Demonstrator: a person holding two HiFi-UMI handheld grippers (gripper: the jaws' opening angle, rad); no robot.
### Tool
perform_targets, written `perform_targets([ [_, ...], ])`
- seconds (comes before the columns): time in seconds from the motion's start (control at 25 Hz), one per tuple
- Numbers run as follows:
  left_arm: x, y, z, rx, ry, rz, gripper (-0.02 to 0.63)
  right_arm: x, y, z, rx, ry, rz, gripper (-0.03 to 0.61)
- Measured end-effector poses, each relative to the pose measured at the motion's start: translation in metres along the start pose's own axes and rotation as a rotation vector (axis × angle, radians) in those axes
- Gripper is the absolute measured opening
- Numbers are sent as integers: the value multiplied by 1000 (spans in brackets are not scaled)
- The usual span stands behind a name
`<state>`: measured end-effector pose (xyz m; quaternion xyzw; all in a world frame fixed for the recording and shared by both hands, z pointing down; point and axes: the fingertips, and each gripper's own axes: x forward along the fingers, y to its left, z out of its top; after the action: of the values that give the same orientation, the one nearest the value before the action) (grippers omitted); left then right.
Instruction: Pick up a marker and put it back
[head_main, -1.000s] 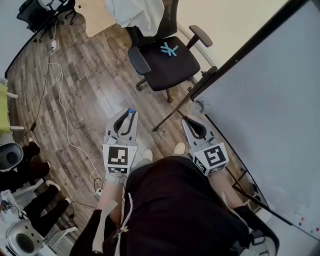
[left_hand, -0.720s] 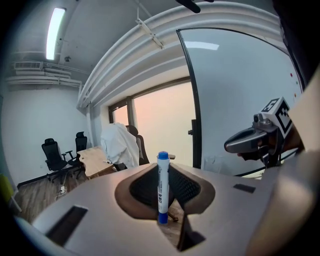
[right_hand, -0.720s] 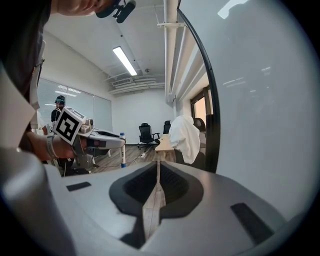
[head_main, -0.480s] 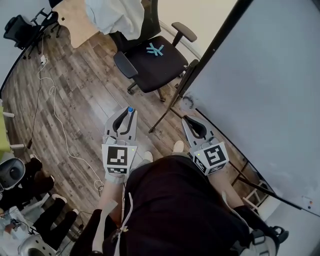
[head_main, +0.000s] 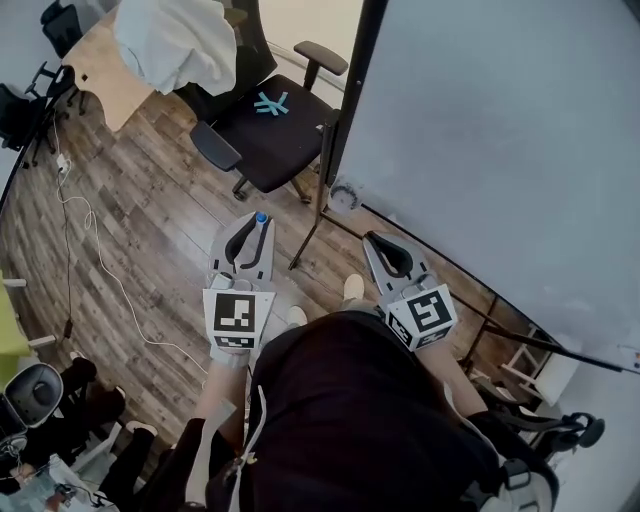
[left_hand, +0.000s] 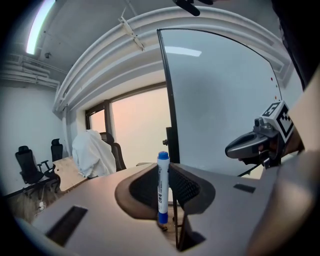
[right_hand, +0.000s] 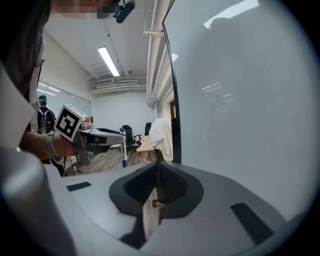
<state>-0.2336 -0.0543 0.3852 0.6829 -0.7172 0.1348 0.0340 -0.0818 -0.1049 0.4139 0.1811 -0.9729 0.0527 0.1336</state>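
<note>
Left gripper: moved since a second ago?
Yes. The left gripper, holding the marker, has swung toward the whiteboard; the board's dark edge now stands closer to it in the head view.

A white marker (left_hand: 163, 187) with a blue cap, a blue bottom end and blue print on its barrel is standing upright, cap up. It is being pinched at the jaw tips of the left gripper (head_main: 256, 228), with most of its barrel hanging below them.

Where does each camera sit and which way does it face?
Head view: on the head, steeply down at floor, office chair, whiteboard; torso, left gripper, right gripper show.
Left gripper view: along left gripper's jaws, clamped on marker, toward whiteboard.
Right gripper view: along right gripper's shut empty jaws, toward whiteboard.
Each shows the other gripper.
</note>
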Motion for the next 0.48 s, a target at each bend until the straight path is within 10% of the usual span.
perform_targets([
  [0.48, 47, -47, 25, 56, -55, -155, 69, -48, -41, -18, 57, -5, -186, 28],
])
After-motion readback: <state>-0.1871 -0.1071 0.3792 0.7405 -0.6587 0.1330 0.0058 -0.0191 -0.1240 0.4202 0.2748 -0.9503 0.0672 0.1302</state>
